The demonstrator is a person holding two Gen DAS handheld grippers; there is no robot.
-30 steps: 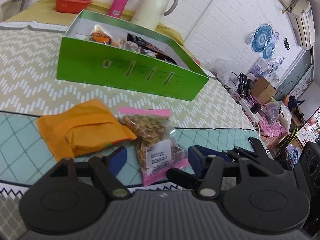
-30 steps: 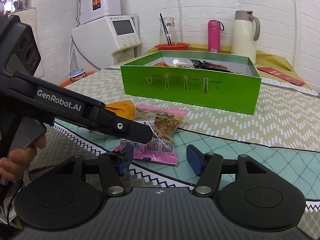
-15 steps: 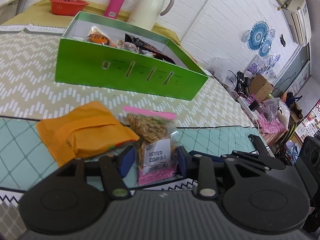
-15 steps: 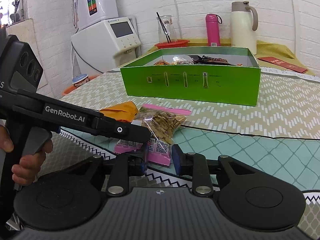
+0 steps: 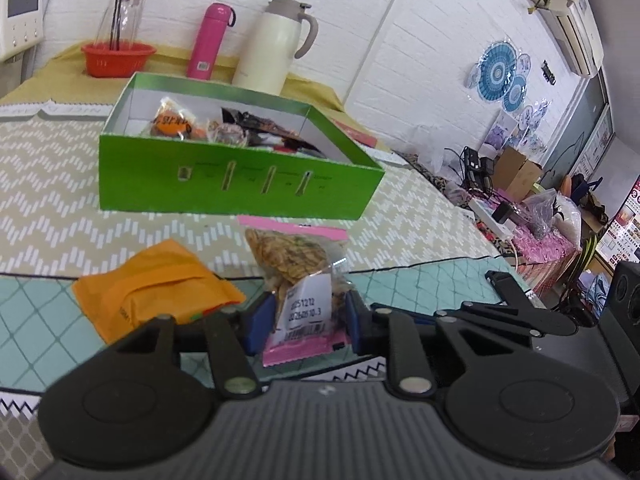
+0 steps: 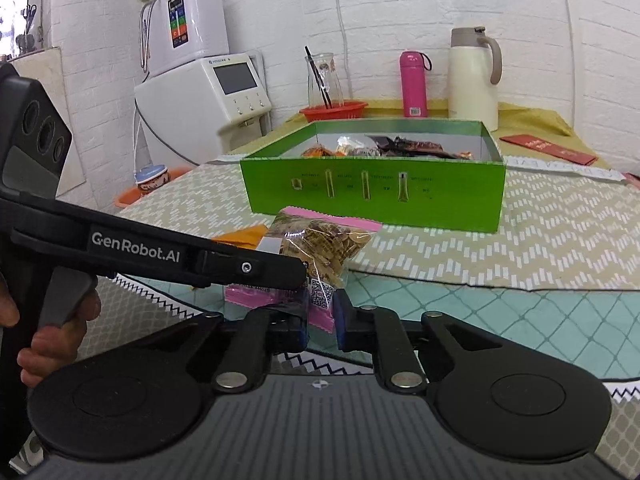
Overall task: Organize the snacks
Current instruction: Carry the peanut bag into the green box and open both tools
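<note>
Your left tool (image 5: pixel 308 318) and right tool (image 6: pixel 320 320) have both just closed and now pinch the bottom end of the same clear seed bag (image 5: pixel 296 264), pink strips at both ends. In the right view your left tool's arm covers part of the bag. The orange packet (image 5: pixel 156 280) sits just beside it on the tabletop (image 5: pixel 48 184). The green box (image 5: pixel 240 184) behind hides most of its own snacks.

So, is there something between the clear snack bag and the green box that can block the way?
Nothing visible does. The clear snack bag, pinched by the left gripper and the right gripper, faces bare tablecloth up to the green box. The orange packet lies aside.
</note>
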